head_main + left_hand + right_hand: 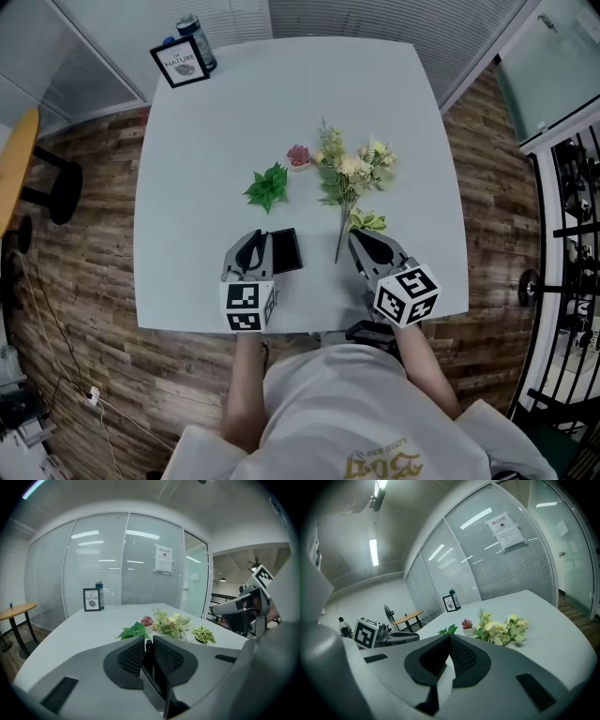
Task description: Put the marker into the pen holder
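At the table edge, left tongs tight on black marker, right tongs closed, empty

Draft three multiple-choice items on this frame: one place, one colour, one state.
1. Where on the table is the framed picture?
A. far left corner
B. near right corner
C. centre

2. What colour is the small potted succulent?
A. blue
B. pink
C. black

3. The left gripper has its jaws:
A. wide apart, empty
B. on a flower stem
C. closed on a dark marker

Answers:
1 A, the head view shows it at the far left corner.
2 B, it reads pink in every view.
3 C, the left gripper view shows the marker between the jaws.
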Tool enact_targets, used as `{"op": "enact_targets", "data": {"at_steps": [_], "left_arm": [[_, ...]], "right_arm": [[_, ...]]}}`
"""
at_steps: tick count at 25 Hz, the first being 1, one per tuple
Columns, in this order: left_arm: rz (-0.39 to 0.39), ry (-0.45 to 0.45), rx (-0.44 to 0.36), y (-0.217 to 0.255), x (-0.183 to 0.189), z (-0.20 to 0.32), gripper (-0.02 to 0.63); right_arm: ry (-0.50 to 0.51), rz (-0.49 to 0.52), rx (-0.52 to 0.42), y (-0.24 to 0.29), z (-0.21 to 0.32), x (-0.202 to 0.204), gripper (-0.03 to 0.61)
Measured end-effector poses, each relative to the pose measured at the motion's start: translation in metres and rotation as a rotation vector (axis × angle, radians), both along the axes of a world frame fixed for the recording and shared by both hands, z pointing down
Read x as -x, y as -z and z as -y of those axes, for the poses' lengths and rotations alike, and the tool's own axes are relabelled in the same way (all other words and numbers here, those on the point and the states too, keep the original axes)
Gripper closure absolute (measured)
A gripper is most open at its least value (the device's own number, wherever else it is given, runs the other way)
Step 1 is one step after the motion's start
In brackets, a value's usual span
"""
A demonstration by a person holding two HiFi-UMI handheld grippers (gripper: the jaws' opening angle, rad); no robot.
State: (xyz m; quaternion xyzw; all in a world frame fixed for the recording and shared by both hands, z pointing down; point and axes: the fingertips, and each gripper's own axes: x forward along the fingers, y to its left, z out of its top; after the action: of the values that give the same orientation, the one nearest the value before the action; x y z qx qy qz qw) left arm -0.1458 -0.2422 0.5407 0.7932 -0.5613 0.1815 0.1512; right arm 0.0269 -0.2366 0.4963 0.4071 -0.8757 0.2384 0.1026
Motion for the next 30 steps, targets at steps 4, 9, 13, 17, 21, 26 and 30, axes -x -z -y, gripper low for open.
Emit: {"op": "enact_targets", "data": {"at_steps": [4, 9, 13, 17, 21, 26, 30], "left_arm": [[-0.003, 0.018, -0.013, 0.005, 0.006, 0.0, 0.556], [-0.027, 0.041, -0.039, 0.016, 0.012, -0.002, 0.543], [-0.044, 0.055, -0.079, 0.032, 0.016, -0.005, 0.543], [-0.062, 0.054, -0.133, 0.054, 0.013, -0.015, 0.545], [-0.087, 0.057, -0.187, 0.081, 0.013, -0.027, 0.581], [-0.136, 0.049, -0.193, 0.099, 0.014, -0.039, 0.598], [-0.128, 0.046, -0.182, 0.1, 0.011, -0.043, 0.6]], "right_arm": [[0.002, 0.0, -0.011, 0.004, -0.001, 0.0, 0.561], [0.0, 0.0, -0.032, 0.013, -0.005, -0.001, 0.561], [-0.001, 0.014, -0.058, 0.026, -0.008, 0.001, 0.561], [0.008, 0.026, -0.092, 0.041, -0.015, 0.008, 0.561], [0.019, 0.055, -0.12, 0.056, -0.022, 0.014, 0.561], [0.022, 0.06, -0.143, 0.064, -0.029, 0.016, 0.561], [0.033, 0.059, -0.151, 0.069, -0.034, 0.018, 0.561]]}}
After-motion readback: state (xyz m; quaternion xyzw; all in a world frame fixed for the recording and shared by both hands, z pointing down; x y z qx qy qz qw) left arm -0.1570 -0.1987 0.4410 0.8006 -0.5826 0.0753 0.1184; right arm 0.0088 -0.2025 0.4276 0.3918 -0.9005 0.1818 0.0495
